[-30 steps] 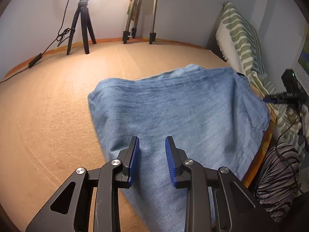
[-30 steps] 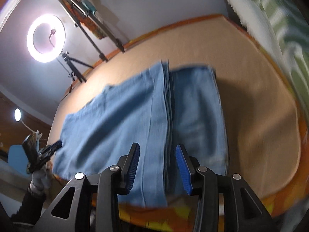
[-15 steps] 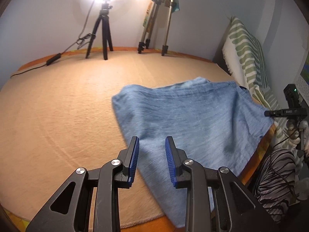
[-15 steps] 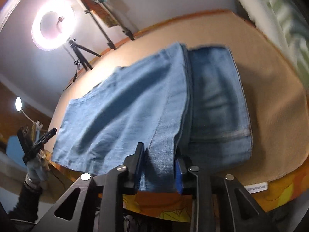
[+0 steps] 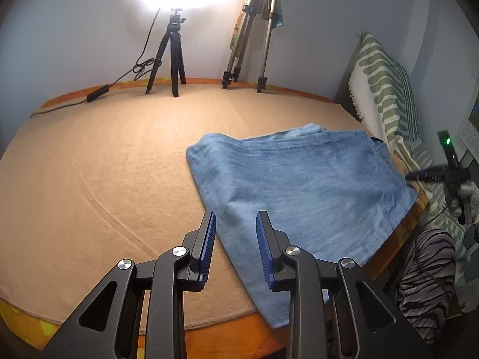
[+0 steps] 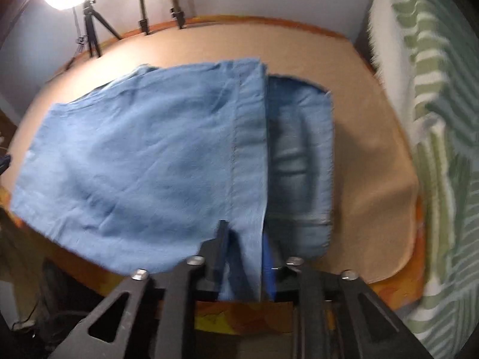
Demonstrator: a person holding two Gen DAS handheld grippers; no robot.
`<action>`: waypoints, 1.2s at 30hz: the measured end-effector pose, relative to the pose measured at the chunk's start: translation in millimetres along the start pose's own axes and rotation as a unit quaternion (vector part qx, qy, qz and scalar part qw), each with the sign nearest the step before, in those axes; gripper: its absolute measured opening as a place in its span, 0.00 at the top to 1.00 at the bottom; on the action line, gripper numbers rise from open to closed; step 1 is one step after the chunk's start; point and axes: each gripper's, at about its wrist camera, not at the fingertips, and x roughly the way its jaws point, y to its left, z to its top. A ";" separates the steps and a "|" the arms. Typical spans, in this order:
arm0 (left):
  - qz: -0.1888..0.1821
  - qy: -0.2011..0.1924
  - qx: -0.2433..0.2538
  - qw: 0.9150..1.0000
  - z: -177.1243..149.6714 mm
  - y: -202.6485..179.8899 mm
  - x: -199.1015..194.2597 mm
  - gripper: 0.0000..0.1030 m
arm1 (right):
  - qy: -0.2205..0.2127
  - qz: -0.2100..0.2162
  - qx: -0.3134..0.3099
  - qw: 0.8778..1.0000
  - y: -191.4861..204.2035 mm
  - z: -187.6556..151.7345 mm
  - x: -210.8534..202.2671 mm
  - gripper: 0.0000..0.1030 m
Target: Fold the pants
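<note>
Left wrist view: left gripper [image 5: 235, 236] jaws parted, nothing between them, hovering over the near edge of the pants [image 5: 299, 185]; the pants lie folded on the tan mat [image 5: 104, 164], toward its right edge, spreading forward and right of the jaws; the ring light tripod [image 5: 173, 59] stands at the far edge

Right wrist view: right gripper [image 6: 244, 248] jaws drawn in on a near-edge strip of the upper denim layer; a seam runs straight away from the jaws; a darker lower layer shows just right of it

Key relation: the held edge sits at the mat's near edge; the right gripper is on the cloth, the left merely above it

Only here: left view shows the fold's outline; right view alone shows the grip and two layers, though blurred
</note>
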 end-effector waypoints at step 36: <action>-0.136 0.061 0.025 0.989 -26.0 8.7 48.4 0.75 | 0.018 0.228 -0.205 0.952 375.7 156.9 81.8 0.88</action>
